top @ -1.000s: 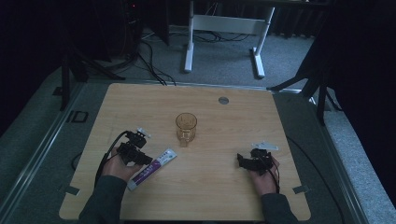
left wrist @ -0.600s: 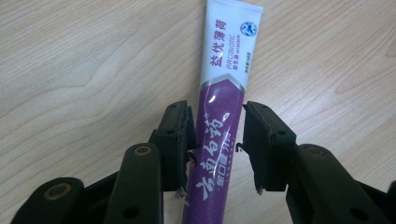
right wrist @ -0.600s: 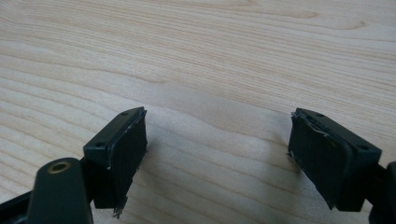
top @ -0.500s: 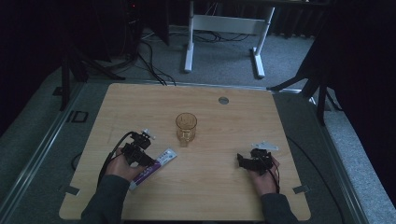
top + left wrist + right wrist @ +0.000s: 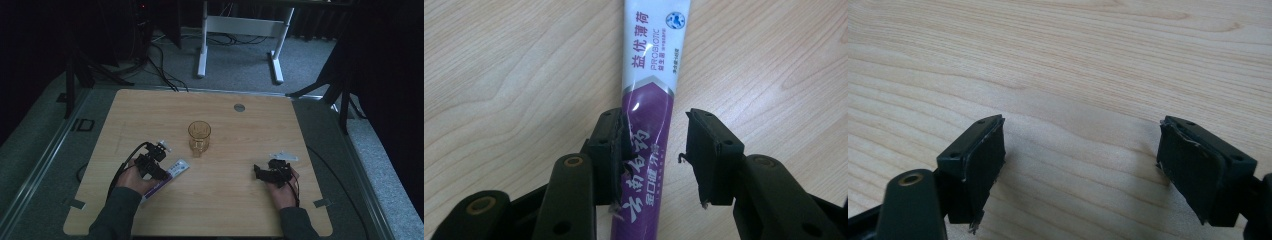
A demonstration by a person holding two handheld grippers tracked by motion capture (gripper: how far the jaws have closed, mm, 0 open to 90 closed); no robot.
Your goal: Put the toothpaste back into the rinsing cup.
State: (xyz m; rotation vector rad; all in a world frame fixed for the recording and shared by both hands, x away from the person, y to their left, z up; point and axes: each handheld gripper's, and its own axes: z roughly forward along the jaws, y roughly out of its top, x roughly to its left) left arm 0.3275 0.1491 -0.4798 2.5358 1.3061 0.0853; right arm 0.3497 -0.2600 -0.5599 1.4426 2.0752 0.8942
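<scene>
Toothpaste tube (image 5: 650,100) lies flat between my left gripper (image 5: 655,155)'s jaws, which have just been opening: one pad touches, the other stands clear. I should centre before squeezing; my right gripper (image 5: 1080,165) gapes wide, empty.

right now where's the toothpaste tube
In the high view the toothpaste tube lies flat on the table at its near left, just left of the amber glass. It sits between the open fingers of the left gripper.

the tube (image 5: 649,125) is a toothpaste tube, white at one end and purple at the other, with printed lettering. it lies flat on the wooden surface (image 5: 514,75), near the front left, its white end pointing toward the middle.
</scene>
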